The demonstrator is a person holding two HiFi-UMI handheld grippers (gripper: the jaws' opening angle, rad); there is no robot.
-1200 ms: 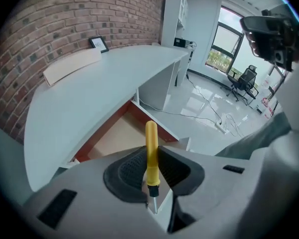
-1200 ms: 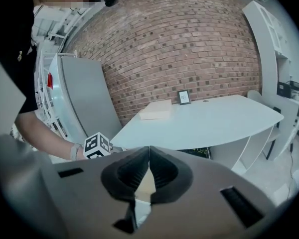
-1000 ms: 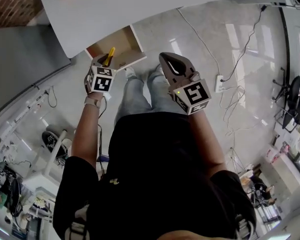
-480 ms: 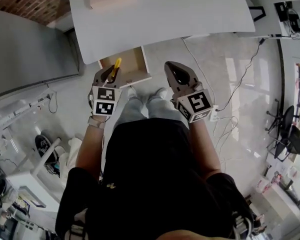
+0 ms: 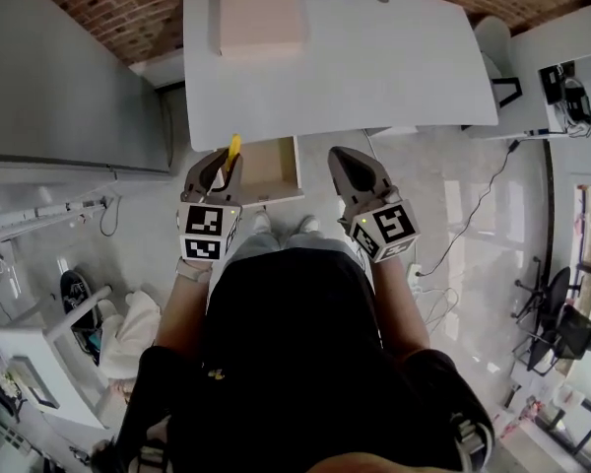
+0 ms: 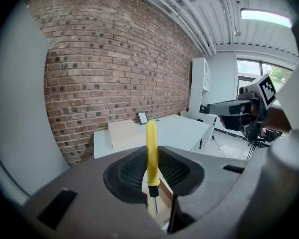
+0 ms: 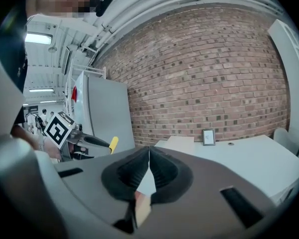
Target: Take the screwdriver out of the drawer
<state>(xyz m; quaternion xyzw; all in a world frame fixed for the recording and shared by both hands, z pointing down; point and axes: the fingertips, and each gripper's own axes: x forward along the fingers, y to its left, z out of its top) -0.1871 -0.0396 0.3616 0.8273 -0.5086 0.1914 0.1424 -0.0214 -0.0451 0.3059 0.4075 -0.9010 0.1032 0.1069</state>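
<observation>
A box (image 5: pixel 262 13) lies left on the table (image 5: pixel 394 57), the drawer (image 5: pixel 272 168) jutting out beneath its near edge.

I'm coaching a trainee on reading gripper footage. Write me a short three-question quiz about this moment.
1. Multiple choice: what do the jaws of the left gripper hold?
A) a screwdriver with a yellow handle
B) a hammer
C) nothing
2. True or false: the right gripper has its jaws together with nothing between them.
3. Fill in: the wooden drawer under the white desk stands ____.

Key: 1 A; 2 true; 3 open.
</observation>
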